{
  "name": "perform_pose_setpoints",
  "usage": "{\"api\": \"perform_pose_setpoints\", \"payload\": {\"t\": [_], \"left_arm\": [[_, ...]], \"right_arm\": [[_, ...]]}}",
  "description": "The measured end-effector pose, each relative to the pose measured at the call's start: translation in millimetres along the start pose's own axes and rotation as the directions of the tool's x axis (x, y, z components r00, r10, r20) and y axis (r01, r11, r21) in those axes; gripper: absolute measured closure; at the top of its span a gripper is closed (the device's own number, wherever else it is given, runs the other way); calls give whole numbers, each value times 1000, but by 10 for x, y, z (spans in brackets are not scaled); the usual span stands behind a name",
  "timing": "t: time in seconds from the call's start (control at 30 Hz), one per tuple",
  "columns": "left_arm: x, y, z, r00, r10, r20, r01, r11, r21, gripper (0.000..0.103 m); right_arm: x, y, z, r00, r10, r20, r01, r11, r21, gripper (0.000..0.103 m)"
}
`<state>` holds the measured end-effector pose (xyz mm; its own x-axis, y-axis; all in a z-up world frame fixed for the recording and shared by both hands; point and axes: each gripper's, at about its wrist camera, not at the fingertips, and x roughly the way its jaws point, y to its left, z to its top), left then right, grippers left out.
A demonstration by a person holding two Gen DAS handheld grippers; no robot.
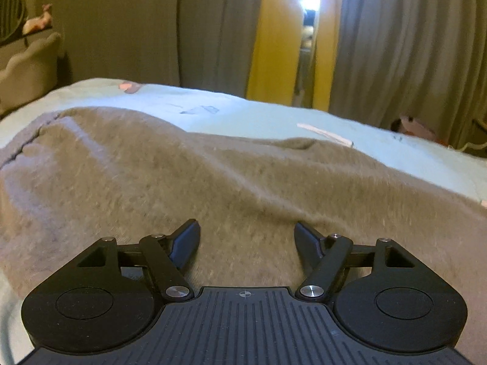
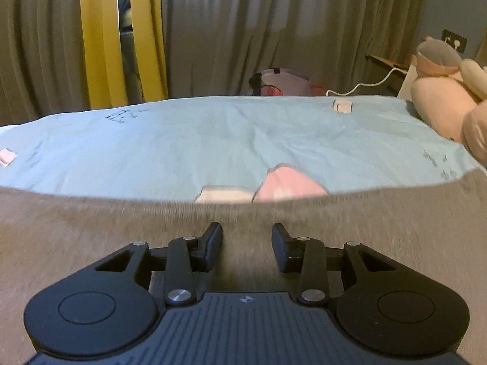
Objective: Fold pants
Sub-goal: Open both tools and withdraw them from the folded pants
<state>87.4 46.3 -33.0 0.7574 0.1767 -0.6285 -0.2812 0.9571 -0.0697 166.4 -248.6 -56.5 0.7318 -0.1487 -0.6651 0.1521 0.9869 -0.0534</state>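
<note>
Grey-brown fleece pants (image 1: 188, 176) lie spread on a light blue bed sheet (image 1: 249, 115). In the left wrist view my left gripper (image 1: 246, 228) is open, its fingers wide apart just over the cloth, with nothing between them. In the right wrist view the pants (image 2: 91, 231) fill the lower half, with a straight edge running across. My right gripper (image 2: 246, 231) is open over the cloth near that edge, empty. Whether the fingertips touch the cloth is unclear.
The sheet (image 2: 213, 140) stretches beyond the pants. A plush toy (image 2: 444, 97) sits at the bed's far right. A white charger (image 2: 342, 106) with a cable lies near the far edge. Grey and yellow curtains (image 2: 213, 30) hang behind. A padded headboard (image 1: 27, 70) stands far left.
</note>
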Motion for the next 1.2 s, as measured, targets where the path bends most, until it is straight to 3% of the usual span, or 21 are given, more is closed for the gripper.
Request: {"api": "perform_pose_setpoints", "payload": {"t": [0.13, 0.23, 0.3, 0.37, 0.47, 0.6, 0.77, 0.9, 1.0, 1.07, 1.17, 1.2], "left_arm": [[-64, 43, -9, 1000, 0, 16, 1, 1000, -30, 27], [-75, 70, 3, 1000, 14, 23, -13, 998, -56, 27], [-97, 87, -2, 1000, 21, 23, -20, 997, -68, 27], [-61, 72, 1, 999, 39, 17, -38, 997, -61, 24], [-43, 56, -21, 997, 79, 8, -79, 996, -48, 14], [-61, 106, -34, 994, 105, 6, -105, 991, -79, 11], [-125, 125, -29, 995, 100, 4, -99, 991, -90, 9], [-163, 119, -24, 995, 100, -9, -101, 991, -83, 9], [-201, 157, -6, 995, 92, -32, -94, 990, -100, 9], [-225, 200, 13, 995, 78, -57, -84, 989, -120, 9], [-267, 322, 59, 994, 33, -105, -48, 988, -149, 9], [-283, 370, 77, 994, 17, -111, -35, 986, -164, 9]], "right_arm": [[-103, 70, 82, 1000, -13, -7, 13, 1000, -7, 67], [-404, 114, -25, 994, 110, 25, -110, 993, 39, 67], [-564, 215, -184, 991, 128, 27, -129, 991, 20, 65], [-528, 289, -318, 989, 144, -26, -144, 990, 10, 62], [-443, 326, -362, 993, 120, 20, -119, 992, -39, 53], [-389, 121, -179, 988, 154, -22, -152, 986, 75, 49], [-631, -282, -294, 991, 119, -60, -114, 990, 85, 44], [-727, -823, -584, 987, 66, -147, -49, 993, 111, 15], [-763, -1302, -728, 976, -15, -217, 59, 979, 197, 14], [-833, -1559, -790, 975, -46, -216, 92, 974, 209, 14], [-896, -1788, -848, 956, -163, -242, 205, 966, 158, 13], [-915, -1875, -913, 950, -192, -246, 233, 961, 148, 8]]}}
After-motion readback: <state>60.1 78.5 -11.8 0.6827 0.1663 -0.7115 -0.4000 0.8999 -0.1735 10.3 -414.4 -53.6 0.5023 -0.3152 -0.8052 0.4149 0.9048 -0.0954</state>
